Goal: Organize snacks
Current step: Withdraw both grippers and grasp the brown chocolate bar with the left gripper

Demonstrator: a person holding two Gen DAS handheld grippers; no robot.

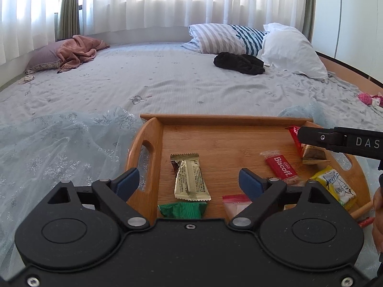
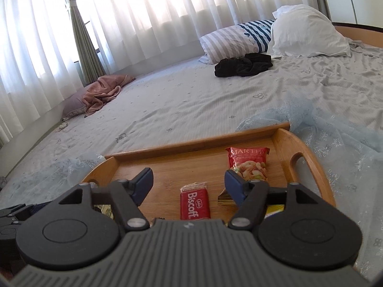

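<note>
Snack packets (image 1: 191,181) in tray (image 1: 222,119), tray on bed (image 1: 167,79)

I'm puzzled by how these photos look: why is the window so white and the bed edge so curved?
Left wrist view: daylight through the curtains blows out to white; the fisheye lens bows the bed outward. Right wrist view: the same glare on the curtains, corners darken, and the wooden tray rim curves.

"Biscoff" on the red packet (image 2: 195,205), "MARTH" on the nut pouch (image 2: 248,163), "DAS" on the right gripper (image 1: 340,141).
</note>
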